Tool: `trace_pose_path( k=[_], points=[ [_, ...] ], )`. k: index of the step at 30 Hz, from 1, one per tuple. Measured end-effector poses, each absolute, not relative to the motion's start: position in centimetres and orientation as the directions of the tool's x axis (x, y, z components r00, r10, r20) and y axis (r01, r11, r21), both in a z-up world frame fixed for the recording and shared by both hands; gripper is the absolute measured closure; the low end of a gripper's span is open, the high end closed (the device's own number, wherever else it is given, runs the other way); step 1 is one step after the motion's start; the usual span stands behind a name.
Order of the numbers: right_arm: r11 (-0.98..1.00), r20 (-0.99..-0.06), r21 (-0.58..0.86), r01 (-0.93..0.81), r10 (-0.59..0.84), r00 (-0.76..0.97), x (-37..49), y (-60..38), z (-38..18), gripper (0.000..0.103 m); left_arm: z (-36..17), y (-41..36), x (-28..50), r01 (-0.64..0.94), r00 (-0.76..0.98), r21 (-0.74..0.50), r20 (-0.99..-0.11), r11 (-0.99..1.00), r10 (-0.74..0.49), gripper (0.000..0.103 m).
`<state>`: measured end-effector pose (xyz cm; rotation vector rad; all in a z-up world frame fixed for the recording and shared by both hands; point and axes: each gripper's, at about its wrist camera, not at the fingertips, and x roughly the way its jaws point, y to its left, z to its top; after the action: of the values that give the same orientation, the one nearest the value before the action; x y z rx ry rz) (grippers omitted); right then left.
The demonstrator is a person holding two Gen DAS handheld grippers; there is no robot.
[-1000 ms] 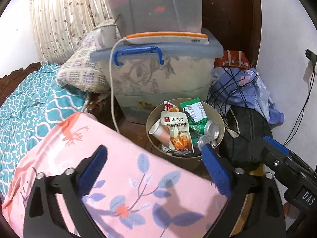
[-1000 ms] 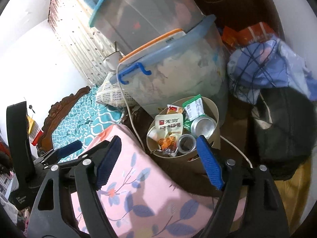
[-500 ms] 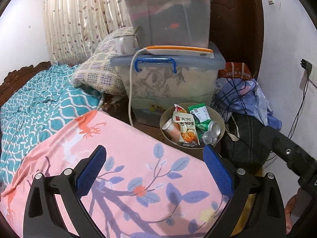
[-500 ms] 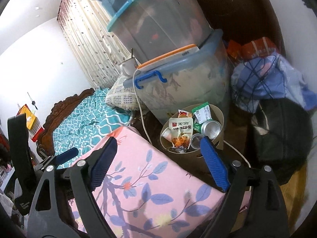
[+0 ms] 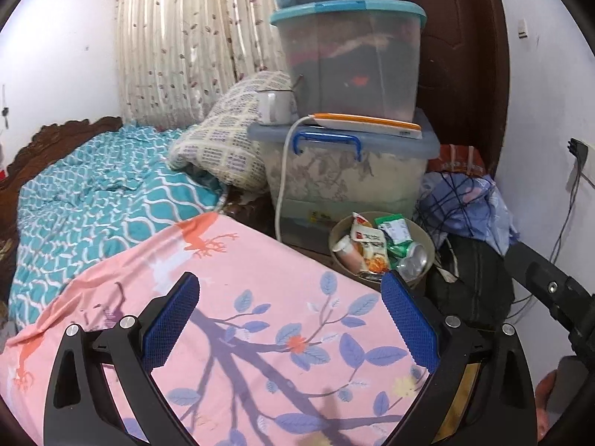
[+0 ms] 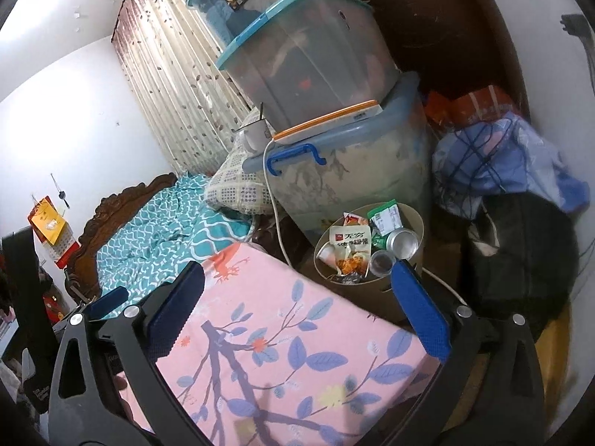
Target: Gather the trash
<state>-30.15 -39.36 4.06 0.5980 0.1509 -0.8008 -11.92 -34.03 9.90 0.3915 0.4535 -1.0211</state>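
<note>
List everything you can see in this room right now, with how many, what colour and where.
Bin: one, tan, on the floor before the boxes.
Trash: snack packet, green wrapper, two cans, cup, all in the bin.
Storage boxes: three, clear with blue lids, stacked by the door.
Mug: one, white, on the lowest box.
Pillow: one, checked, against the boxes.
Pink blanket: one, leaf print, nearest.
Teal bedspread: one, on the bed.
Clothes pile: blue, right of the bin.
Left gripper: open, empty.
Right gripper: open, empty.
</note>
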Motion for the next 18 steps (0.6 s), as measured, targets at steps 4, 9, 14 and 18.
trace_pose_path(
  k=[4, 9, 14, 18],
  points=[
    [0.537, -0.341, 0.416, 0.734, -0.656, 0.673, -30.2, -37.8, 4.4, 0.004, 10.4, -32.8, -11.9, 0.866, 0.469, 0.105, -0.51, 0.489, -0.721, 0.009],
    [0.549, -0.315, 0.363, 0.753, -0.688, 0.654, -30.0, -35.6, 4.8, 0.004, 11.0, -31.7, -12.0, 0.857, 0.486, 0.107, -0.489, 0.504, -0.724, 0.009],
    [0.547, -0.258, 0.342, 0.764, -0.727, 0.636, -30.4, -33.8, 5.4, 0.003, 11.5, -30.7, -12.4, 0.839, 0.522, 0.127, -0.457, 0.528, -0.72, 0.009],
    [0.538, -0.228, 0.355, 0.764, -0.743, 0.629, -30.9, -33.2, 5.6, 0.003, 11.7, -30.1, -12.8, 0.823, 0.551, 0.154, -0.448, 0.546, -0.704, 0.009]
  ],
)
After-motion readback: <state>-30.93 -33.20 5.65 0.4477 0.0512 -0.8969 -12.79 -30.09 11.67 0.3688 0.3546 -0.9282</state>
